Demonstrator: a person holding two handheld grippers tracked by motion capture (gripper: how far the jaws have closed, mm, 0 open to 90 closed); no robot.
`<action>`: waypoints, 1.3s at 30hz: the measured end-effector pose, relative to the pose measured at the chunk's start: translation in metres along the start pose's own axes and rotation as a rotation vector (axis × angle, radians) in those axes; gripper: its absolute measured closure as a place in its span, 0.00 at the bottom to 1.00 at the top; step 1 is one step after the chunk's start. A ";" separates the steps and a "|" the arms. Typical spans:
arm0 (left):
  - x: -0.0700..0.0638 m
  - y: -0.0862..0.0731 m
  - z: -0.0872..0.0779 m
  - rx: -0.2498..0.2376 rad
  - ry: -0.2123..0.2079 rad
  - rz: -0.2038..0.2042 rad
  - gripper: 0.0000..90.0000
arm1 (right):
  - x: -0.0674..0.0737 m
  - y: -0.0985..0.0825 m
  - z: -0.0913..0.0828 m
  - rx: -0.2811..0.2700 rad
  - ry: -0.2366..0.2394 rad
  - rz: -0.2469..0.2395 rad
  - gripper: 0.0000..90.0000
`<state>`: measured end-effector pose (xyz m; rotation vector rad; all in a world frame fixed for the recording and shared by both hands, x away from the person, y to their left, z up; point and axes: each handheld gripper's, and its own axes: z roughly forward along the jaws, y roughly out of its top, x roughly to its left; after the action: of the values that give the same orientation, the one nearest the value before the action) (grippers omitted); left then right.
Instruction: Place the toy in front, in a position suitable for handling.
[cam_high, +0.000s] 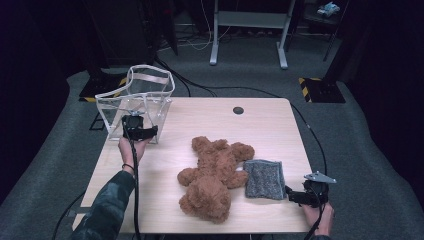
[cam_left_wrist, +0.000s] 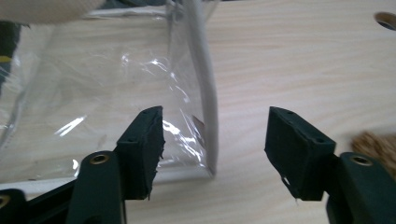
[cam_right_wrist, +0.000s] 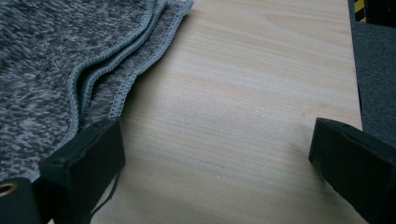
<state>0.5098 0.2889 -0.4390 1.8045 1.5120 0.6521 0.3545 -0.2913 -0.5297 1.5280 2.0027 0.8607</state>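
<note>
The clear bag (cam_high: 136, 102) stands at the tabletop's (cam_high: 260, 125) far left corner; the left gripper (cam_left_wrist: 212, 140) has its fingers apart astride the bag's near corner seam, unpressed; the right gripper (cam_right_wrist: 215, 158), open, rests just right of the grey cloth (cam_high: 265, 179), beside the teddy bear (cam_high: 215, 175).

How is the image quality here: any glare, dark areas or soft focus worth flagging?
High view: the table is lit, the surroundings fall into near black, and the picture is slightly soft. Left gripper view: white glare streaks on the clear bag, jaws open and sharp. Right gripper view: grey towel crisp, with the near jaws a little blurred.
</note>
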 end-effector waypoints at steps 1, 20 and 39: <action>-0.001 -0.003 -0.002 0.004 -0.005 0.015 0.39 | 0.000 0.000 0.000 0.000 0.000 0.000 0.03; -0.012 -0.101 -0.033 0.105 -0.139 0.102 0.11 | 0.002 0.002 0.002 0.019 0.001 0.002 0.00; -0.015 -0.150 -0.033 0.073 -0.143 0.195 0.00 | 0.011 0.021 -0.013 0.024 0.062 0.022 0.00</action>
<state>0.3869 0.2940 -0.5319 2.0274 1.2914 0.5528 0.3565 -0.2795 -0.5055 1.5567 2.0513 0.9064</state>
